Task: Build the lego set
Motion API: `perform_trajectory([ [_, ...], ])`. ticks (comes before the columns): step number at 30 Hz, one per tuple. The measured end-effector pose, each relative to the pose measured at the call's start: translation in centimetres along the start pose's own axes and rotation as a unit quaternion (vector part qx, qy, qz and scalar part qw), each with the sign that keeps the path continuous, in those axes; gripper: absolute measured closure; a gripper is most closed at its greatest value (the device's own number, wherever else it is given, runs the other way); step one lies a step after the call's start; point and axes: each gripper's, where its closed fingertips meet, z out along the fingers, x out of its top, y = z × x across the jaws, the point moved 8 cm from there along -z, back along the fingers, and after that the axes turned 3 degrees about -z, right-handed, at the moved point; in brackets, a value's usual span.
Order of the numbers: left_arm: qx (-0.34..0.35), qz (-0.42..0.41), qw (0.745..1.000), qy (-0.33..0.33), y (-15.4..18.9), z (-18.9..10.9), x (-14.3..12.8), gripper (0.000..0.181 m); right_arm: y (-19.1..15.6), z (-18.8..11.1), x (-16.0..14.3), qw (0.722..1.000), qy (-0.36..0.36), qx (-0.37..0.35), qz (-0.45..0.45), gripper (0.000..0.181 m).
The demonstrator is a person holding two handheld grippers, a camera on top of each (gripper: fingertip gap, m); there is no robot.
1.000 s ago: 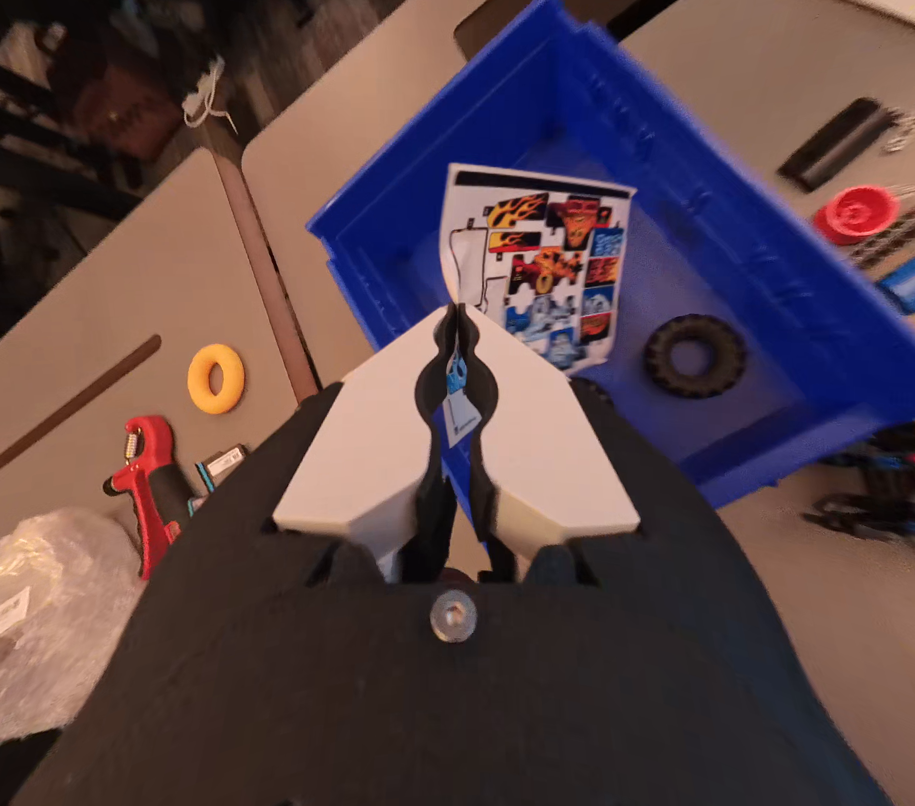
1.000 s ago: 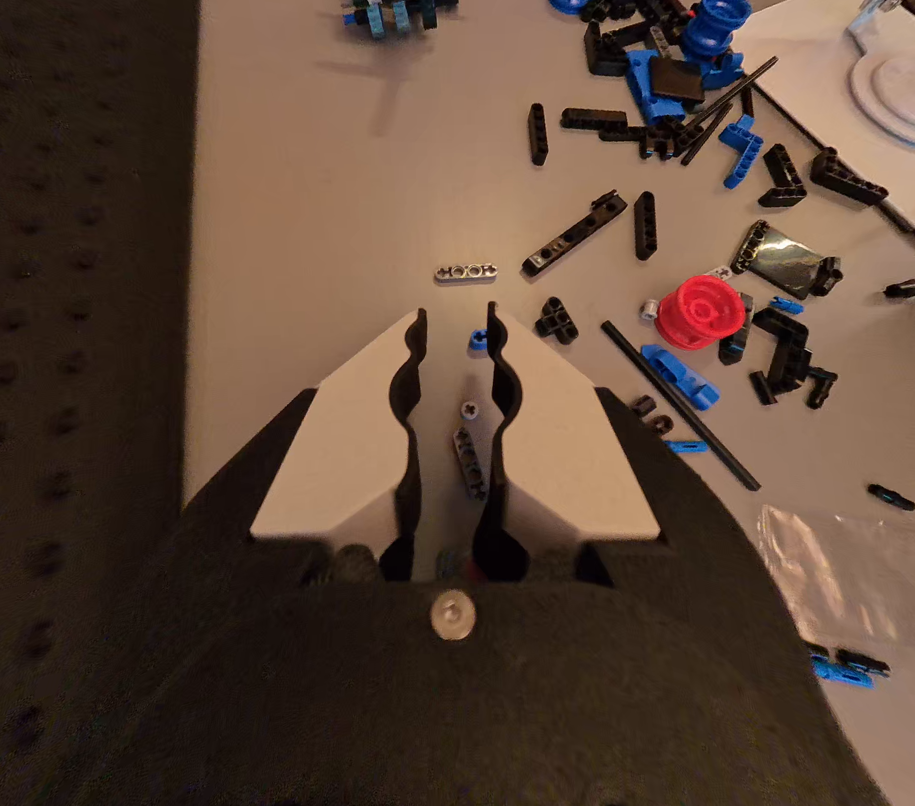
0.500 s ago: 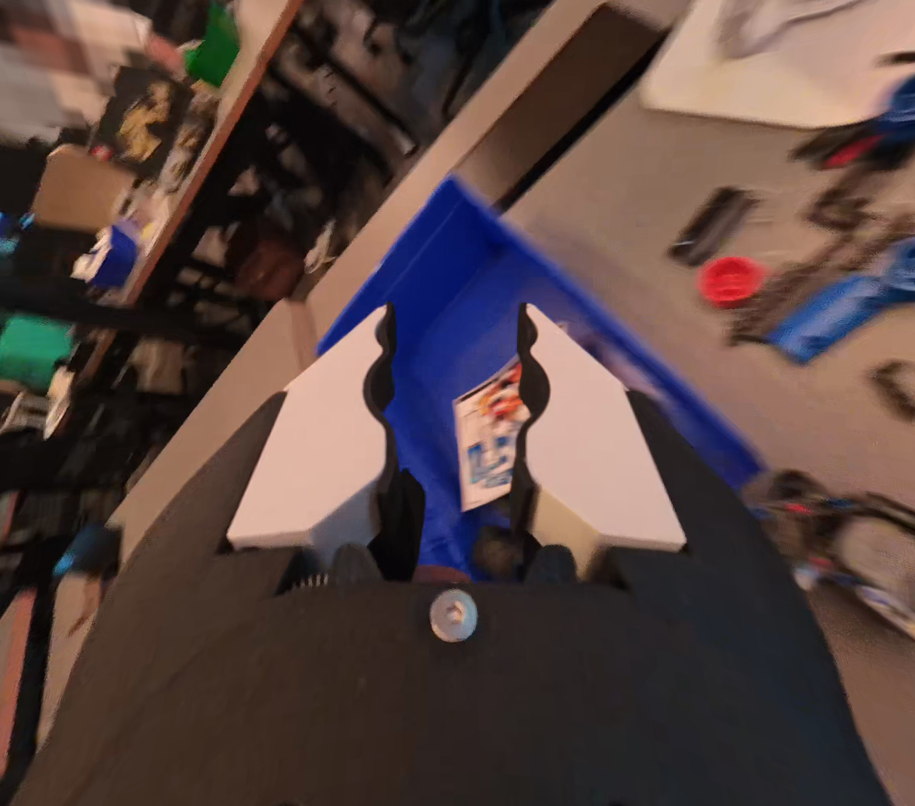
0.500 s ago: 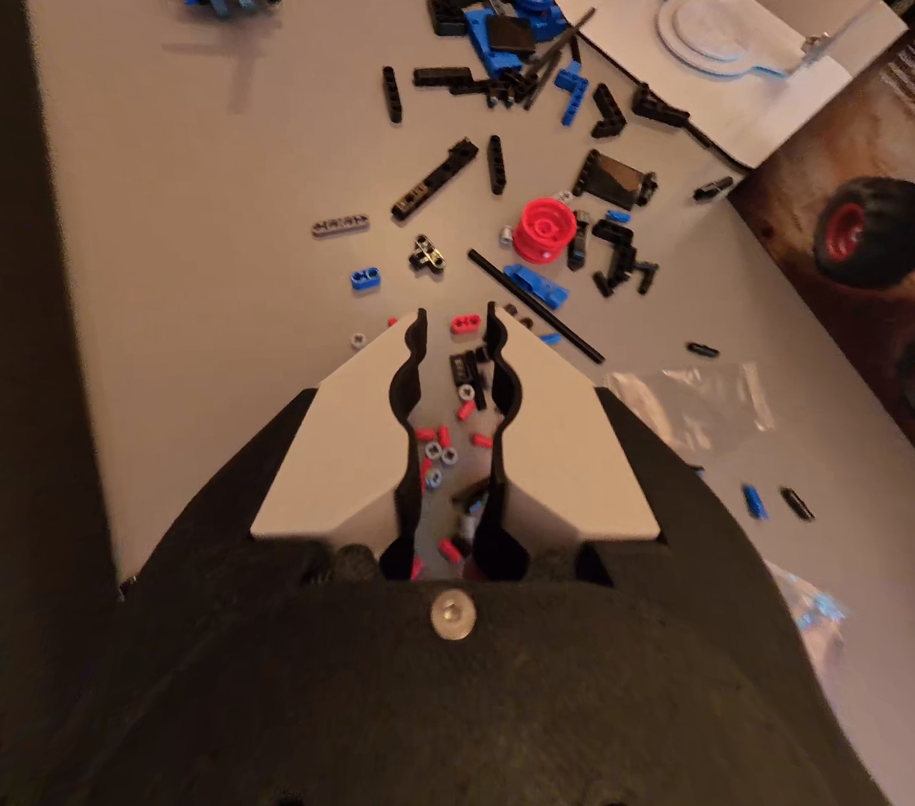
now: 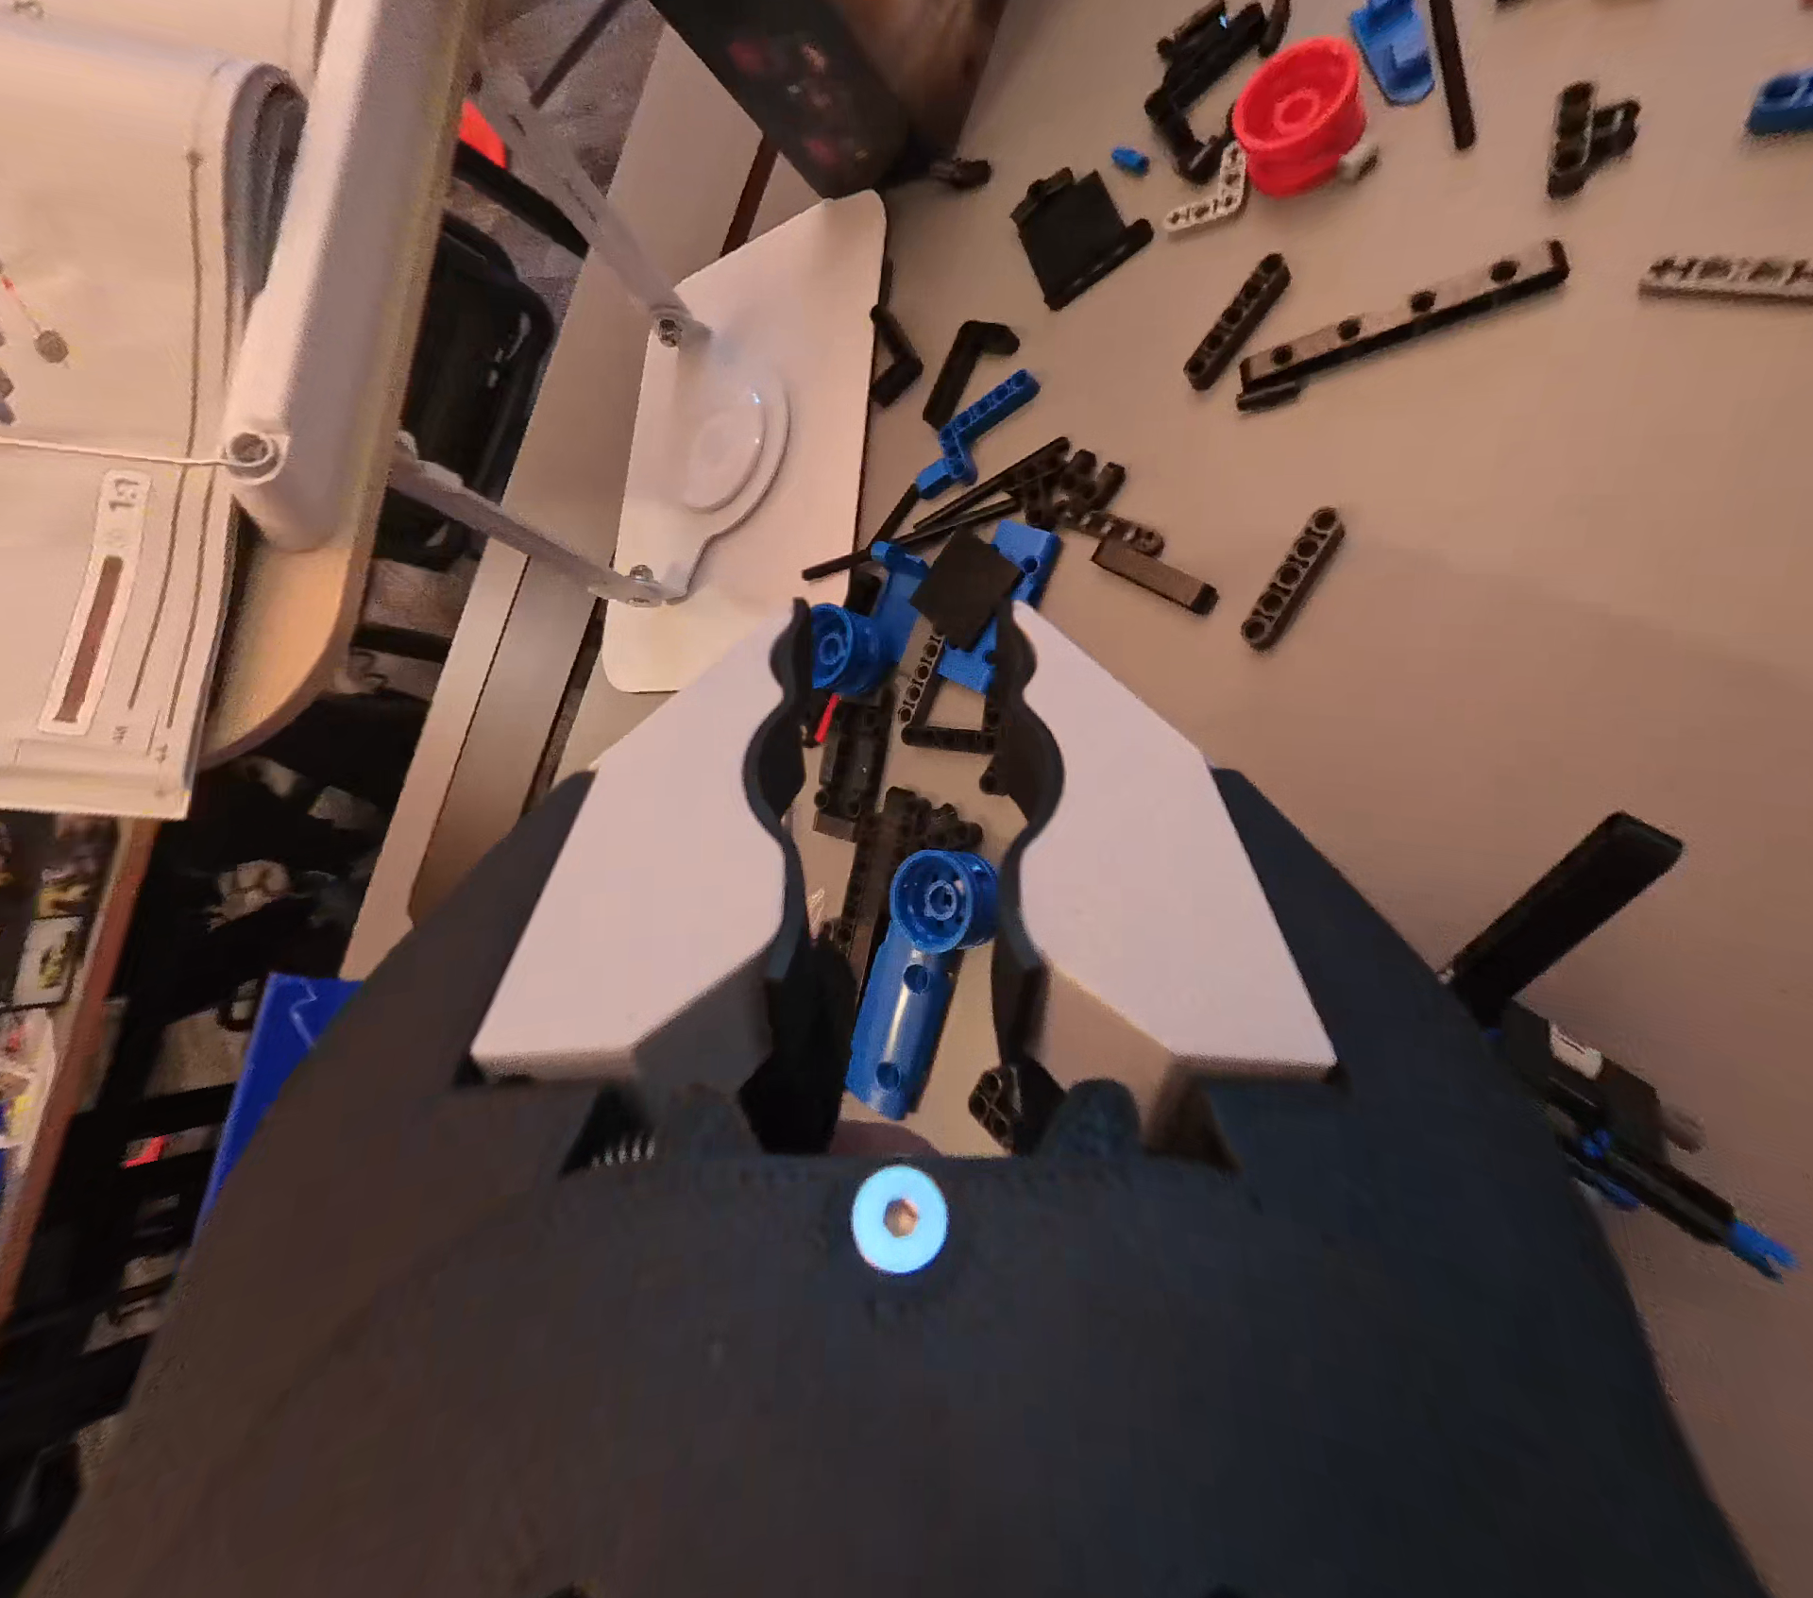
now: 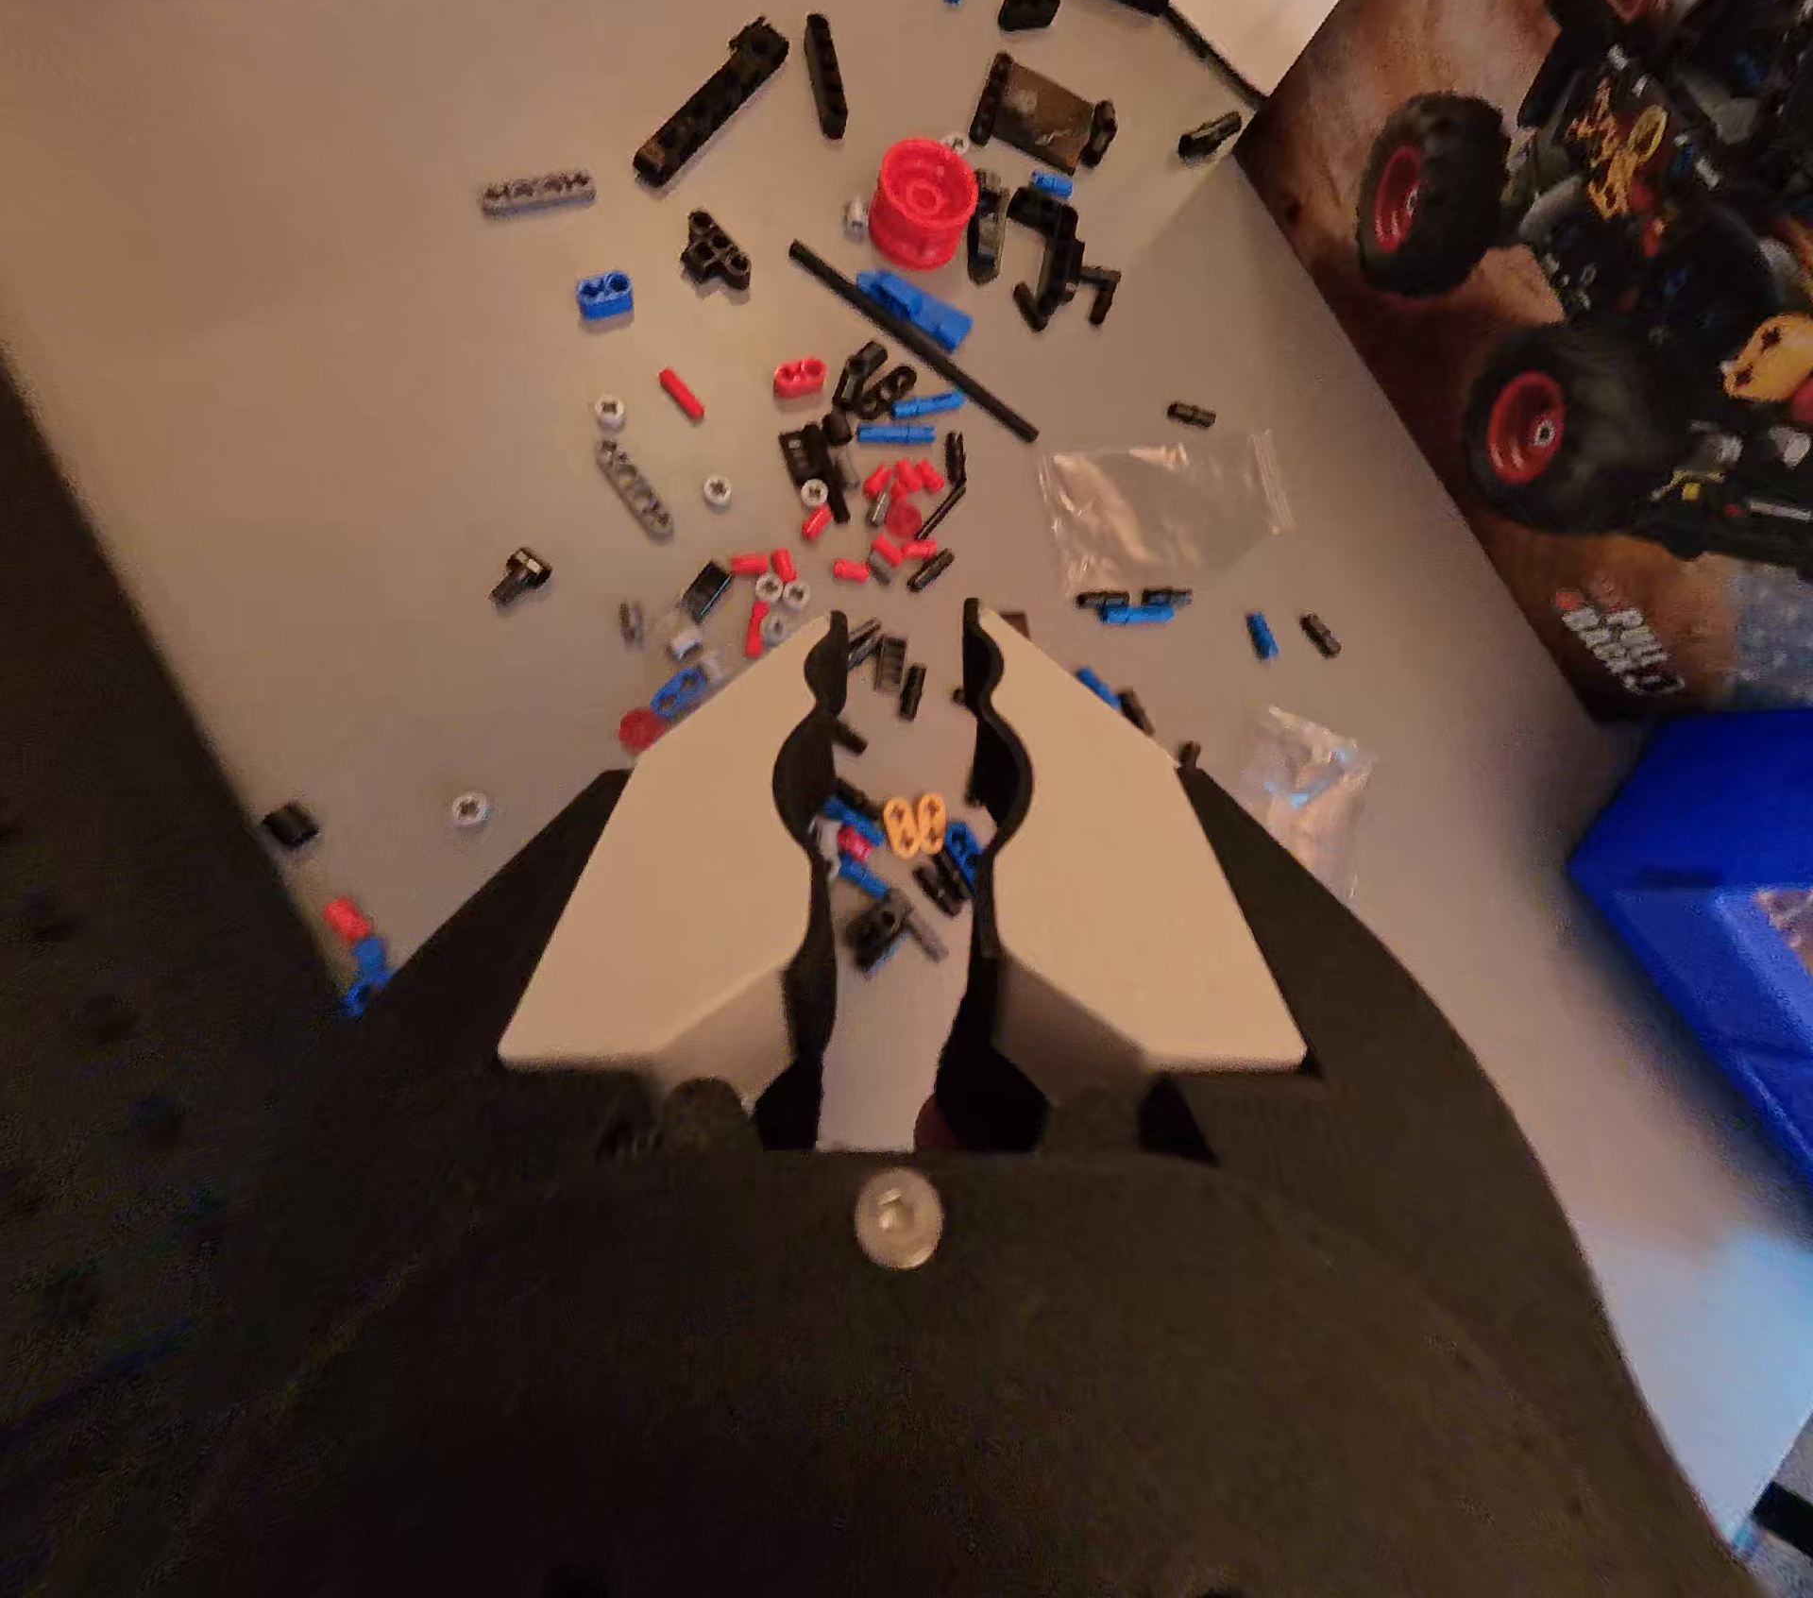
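My left gripper [image 5: 903,638] is open and empty. It hovers over a pile of black and blue lego parts with two blue wheel hubs [image 5: 942,898] and a blue beam [image 5: 898,1021] between its fingers. A red wheel hub [image 5: 1295,113] lies farther off; it also shows in the right wrist view [image 6: 922,202]. My right gripper [image 6: 903,629] is open and empty above scattered small parts: red pins [image 6: 898,491], blue pins and an orange piece [image 6: 912,825]. A partly built black and blue assembly [image 5: 1609,1100] lies at the right edge of the left wrist view.
The lego box [image 6: 1619,226] stands at the right. A blue bin [image 6: 1727,893] sits below it. Clear plastic bags [image 6: 1158,511] lie near the box. A white stand base [image 5: 755,452] holds an instruction booklet [image 5: 98,275] at the left. A long black axle [image 6: 912,354] lies among the parts. The gap from one gripper's tips to the other's is roughly 30 cm. The orange piece [image 6: 912,825] is closer to my right gripper, around 8 cm from its tips; the left tips are 35 cm off.
My left gripper let go of the sticker sheet over the blue bin, opened, and swung over to the parts pile. My right gripper stayed open and drew back over the small parts.
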Motion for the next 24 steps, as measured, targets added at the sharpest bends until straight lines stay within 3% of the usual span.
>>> perform_trajectory([
  [6,-0.041,0.041,0.998,0.028,2.3,-0.5,1.1,0.145,-3.4,-2.3,-2.3,0.999,-0.049,0.018,0.01,0.158],
  [15,-0.03,0.047,0.998,0.021,1.4,-1.0,0.4,0.144,-4.3,-8.5,-2.8,0.99,-0.036,-0.112,0.082,0.158],
  [24,-0.035,0.039,0.999,0.004,0.6,-1.4,-0.8,0.141,-6.5,-12.0,-2.6,0.976,-0.079,-0.187,0.084,0.158],
])
